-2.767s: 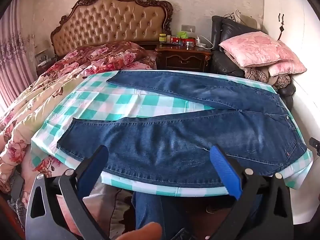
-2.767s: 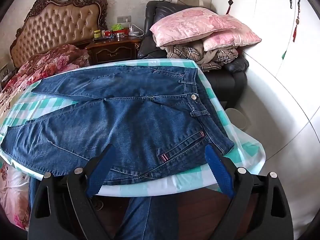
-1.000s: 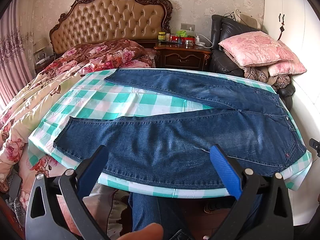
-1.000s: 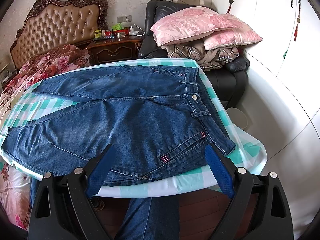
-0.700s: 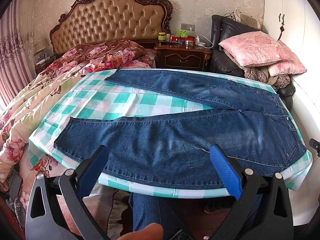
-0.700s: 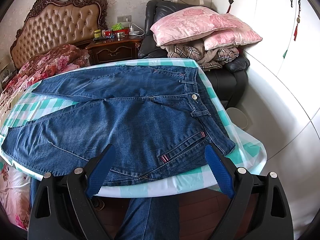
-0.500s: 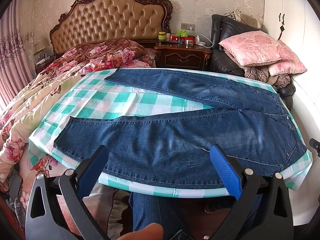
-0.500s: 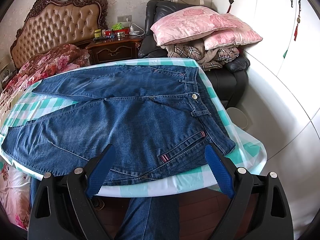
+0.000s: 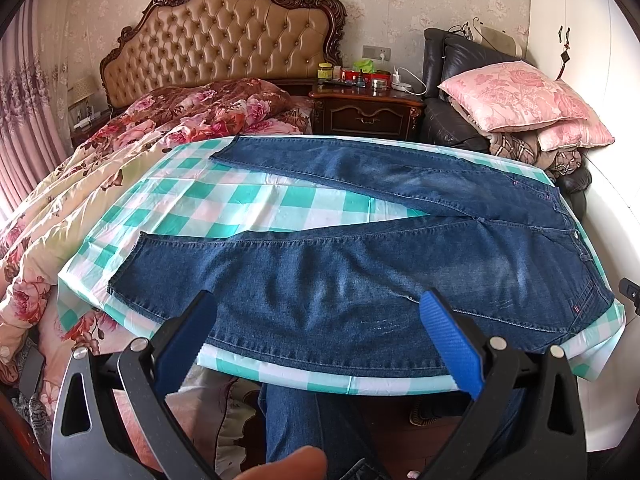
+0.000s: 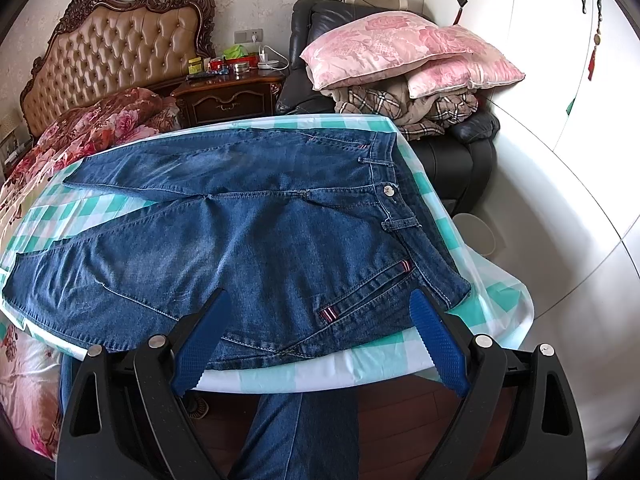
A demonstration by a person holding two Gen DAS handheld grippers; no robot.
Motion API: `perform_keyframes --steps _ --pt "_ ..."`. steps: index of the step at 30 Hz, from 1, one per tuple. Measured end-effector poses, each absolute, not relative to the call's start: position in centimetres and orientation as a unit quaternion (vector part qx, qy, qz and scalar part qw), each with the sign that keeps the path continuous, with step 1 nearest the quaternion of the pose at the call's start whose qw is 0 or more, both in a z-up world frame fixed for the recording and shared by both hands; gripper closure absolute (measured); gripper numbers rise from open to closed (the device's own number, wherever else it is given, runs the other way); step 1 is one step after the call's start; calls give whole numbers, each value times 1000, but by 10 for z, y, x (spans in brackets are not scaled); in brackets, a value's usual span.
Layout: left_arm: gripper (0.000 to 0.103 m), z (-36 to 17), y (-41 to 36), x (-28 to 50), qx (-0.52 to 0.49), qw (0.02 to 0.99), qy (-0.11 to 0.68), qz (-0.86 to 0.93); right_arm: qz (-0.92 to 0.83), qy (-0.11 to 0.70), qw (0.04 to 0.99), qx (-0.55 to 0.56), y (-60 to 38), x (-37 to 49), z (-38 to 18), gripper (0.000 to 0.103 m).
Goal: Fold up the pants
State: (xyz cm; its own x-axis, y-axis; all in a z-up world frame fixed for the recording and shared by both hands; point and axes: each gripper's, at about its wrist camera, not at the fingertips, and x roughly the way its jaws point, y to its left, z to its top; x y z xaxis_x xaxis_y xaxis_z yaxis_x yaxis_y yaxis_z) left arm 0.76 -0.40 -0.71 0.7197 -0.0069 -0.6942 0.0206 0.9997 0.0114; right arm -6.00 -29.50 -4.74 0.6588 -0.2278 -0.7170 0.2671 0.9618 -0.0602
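Note:
Blue jeans (image 9: 360, 276) lie flat and unfolded on a table with a green-and-white checked cloth (image 9: 248, 204). The legs spread apart toward the left, and the waist is at the right. My left gripper (image 9: 318, 304) is open and empty, held above the near leg at the table's front edge. In the right wrist view the jeans (image 10: 248, 248) show their waistband and button at the right. My right gripper (image 10: 320, 304) is open and empty, held above the near hip and pocket.
A bed with a floral quilt (image 9: 92, 184) stands left of the table. A dark nightstand (image 9: 366, 114) stands behind it. A black armchair with pink pillows (image 10: 400, 50) is at the back right. White wardrobe doors (image 10: 560, 80) are at the right. The person's own jeans-clad legs (image 10: 296, 432) show below.
Both grippers stay open and nearly still; the views shift only slightly. The jeans have not moved.

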Motion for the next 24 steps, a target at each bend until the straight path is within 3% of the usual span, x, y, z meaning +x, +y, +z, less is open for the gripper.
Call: perform_keyframes --steps 14,24 --pt "2 -9 -2 9 2 925 380 -6 -135 385 912 39 -304 -51 -46 15" --pt "2 -41 18 39 -49 908 415 -8 -166 428 879 131 -448 141 -50 15"
